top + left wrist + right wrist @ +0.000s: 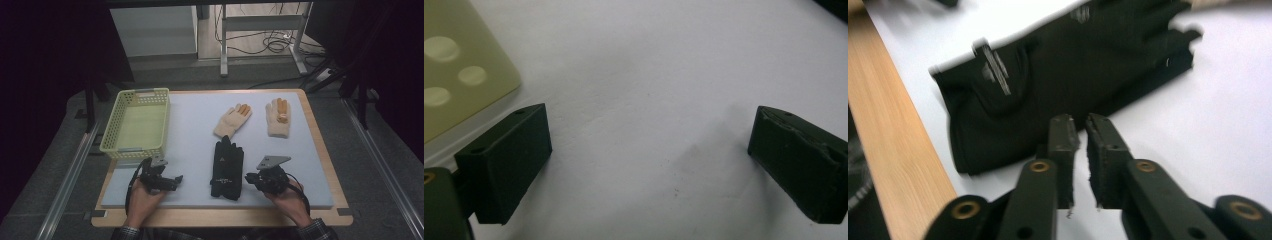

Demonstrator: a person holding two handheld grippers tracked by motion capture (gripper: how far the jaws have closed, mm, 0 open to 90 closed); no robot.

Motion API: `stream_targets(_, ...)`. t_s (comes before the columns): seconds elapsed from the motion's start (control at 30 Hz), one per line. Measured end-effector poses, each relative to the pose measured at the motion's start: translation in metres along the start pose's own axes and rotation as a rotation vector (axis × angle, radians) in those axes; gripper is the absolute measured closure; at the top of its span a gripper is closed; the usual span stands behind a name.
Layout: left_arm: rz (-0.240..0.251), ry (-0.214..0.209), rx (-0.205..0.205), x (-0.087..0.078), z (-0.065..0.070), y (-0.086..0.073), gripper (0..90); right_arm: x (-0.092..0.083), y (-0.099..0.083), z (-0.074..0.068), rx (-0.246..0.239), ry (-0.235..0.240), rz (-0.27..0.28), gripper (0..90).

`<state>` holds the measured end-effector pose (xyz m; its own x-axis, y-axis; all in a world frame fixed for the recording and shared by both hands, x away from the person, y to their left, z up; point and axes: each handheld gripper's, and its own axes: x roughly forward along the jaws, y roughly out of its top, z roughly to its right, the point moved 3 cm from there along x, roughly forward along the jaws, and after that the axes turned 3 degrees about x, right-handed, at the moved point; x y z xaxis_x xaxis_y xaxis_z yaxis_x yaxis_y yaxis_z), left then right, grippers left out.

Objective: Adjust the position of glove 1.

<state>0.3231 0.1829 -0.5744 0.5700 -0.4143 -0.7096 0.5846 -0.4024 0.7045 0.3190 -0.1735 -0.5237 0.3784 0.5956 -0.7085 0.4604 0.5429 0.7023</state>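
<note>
1. Right gripper (1078, 132): its jaws stand nearly together with a thin slit between them and nothing in it. The fingertips (1063, 131) sit just at the near edge of the black glove (1058, 75), which lies flat on the pale mat (1208, 115), cuff toward the wooden table edge (893, 135).
2. Left gripper (649, 145): its jaws are spread wide over bare mat and hold nothing. The yellow plastic basket (459, 70) lies just off its left fingertip.
3. Step in hand, as I judge it: the approach to the black glove (227, 169), most likely to put gloves in the basket (137, 122). Nothing is gripped yet.
4. Next move, as I judge it: the right gripper (255, 178) must open before it can take cloth. It should then push a jaw under the glove's side edge and pinch a fold, since the glove is flat and limp.
5. Beyond the fingertips: two cream knit gloves with orange fingertips lie farther up the mat, one (231, 120) just past the black glove's fingers, the other (278, 117) apart to its right.
6. Room: the mat between the left gripper (170, 181) and the black glove is bare, so a carry toward the basket looks open. The basket's rim is the edge to clear, and the wooden border is close behind both hands.
</note>
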Motion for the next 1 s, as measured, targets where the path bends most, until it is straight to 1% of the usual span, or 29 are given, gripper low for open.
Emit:
stream_targets(0.03, 0.0, 0.0, 0.0, 0.0, 0.0, 0.0, 3.9, 0.007, -0.008, -0.002, -0.013, 0.019, -0.016, 84.4)
stream_targets(0.07, 0.0, 0.0, 0.0, 0.0, 0.0, 0.0, 3.9, 0.012, -0.01, -0.004, -0.024, 0.026, -0.019, 84.6)
stream_targets(0.17, 0.001, -0.001, -0.001, 0.0, 0.0, 0.0, 3.9, 0.023, -0.013, -0.01, -0.039, 0.043, -0.019, 85.0)
stream_targets(0.2, 0.001, -0.001, -0.001, 0.0, 0.0, 0.0, 3.9, 0.023, -0.013, -0.01, -0.039, 0.043, -0.019, 85.0)
stream_targets(0.23, 0.001, -0.001, -0.004, 0.0, 0.0, 0.0, 3.9, 0.026, -0.012, -0.011, -0.043, 0.046, -0.004, 85.4)
stream_targets(0.27, 0.001, -0.001, -0.005, 0.0, 0.0, 0.0, 4.0, 0.03, -0.009, -0.014, -0.042, 0.059, 0.002, 85.4)
stream_targets(0.4, 0.002, -0.007, -0.005, -0.001, -0.001, 0.0, 4.4, 0.036, -0.005, -0.018, -0.039, 0.075, 0.011, 85.3)
stream_targets(0.43, -0.004, -0.009, 0.009, -0.001, -0.001, -0.001, 4.4, 0.041, -0.002, -0.021, -0.037, 0.083, 0.014, 85.3)
stream_targets(0.47, -0.004, -0.009, 0.009, -0.001, -0.001, -0.001, 4.3, 0.041, -0.002, -0.021, -0.037, 0.083, 0.014, 85.3)
stream_targets(0.5, -0.009, -0.011, 0.018, -0.003, -0.002, -0.002, 4.0, 0.046, 0.001, -0.024, -0.038, 0.093, 0.02, 85.3)
stream_targets(0.53, -0.009, -0.016, 0.017, -0.004, -0.003, -0.003, 3.8, 0.048, 0.003, -0.026, -0.038, 0.097, 0.02, 85.2)
stream_targets(0.57, -0.014, -0.017, 0.027, -0.006, -0.005, -0.005, 3.8, 0.051, 0.005, -0.028, -0.041, 0.1, 0.02, 85.1)
stream_targets(0.6, -0.014, -0.017, 0.027, -0.006, -0.005, -0.005, 3.7, 0.051, 0.005, -0.028, -0.041, 0.1, 0.02, 85.1)
stream_targets(0.7, -0.014, -0.023, 0.034, -0.009, -0.008, -0.009, 3.6, 0.06, 0.013, -0.034, -0.05, 0.108, 0.02, 84.9)
stream_targets(0.8, -0.017, -0.026, 0.036, -0.01, -0.009, -0.01, 3.1, 0.069, 0.021, -0.041, -0.061, 0.109, 0.019, 84.8)
stream_targets(0.83, -0.019, -0.026, 0.038, -0.01, -0.009, -0.01, 2.9, 0.076, 0.026, -0.045, -0.069, 0.111, 0.021, 84.8)
stream_targets(0.87, -0.014, -0.025, 0.033, -0.009, -0.008, -0.01, 2.9, 0.076, 0.026, -0.045, -0.069, 0.111, 0.021, 84.8)
stream_targets(0.9, -0.014, -0.026, 0.033, -0.009, -0.008, -0.01, 2.9, 0.083, 0.032, -0.048, -0.07, 0.111, 0.023, 84.9)
stream_targets(0.97, -0.014, -0.025, 0.033, -0.009, -0.008, -0.01, 2.9, 0.086, 0.035, -0.05, -0.073, 0.108, 0.023, 84.9)
stream_targets(1.0, -0.015, -0.026, 0.032, -0.009, -0.008, -0.01, 2.8, 0.09, 0.038, -0.052, -0.085, 0.106, 0.026, 84.9)
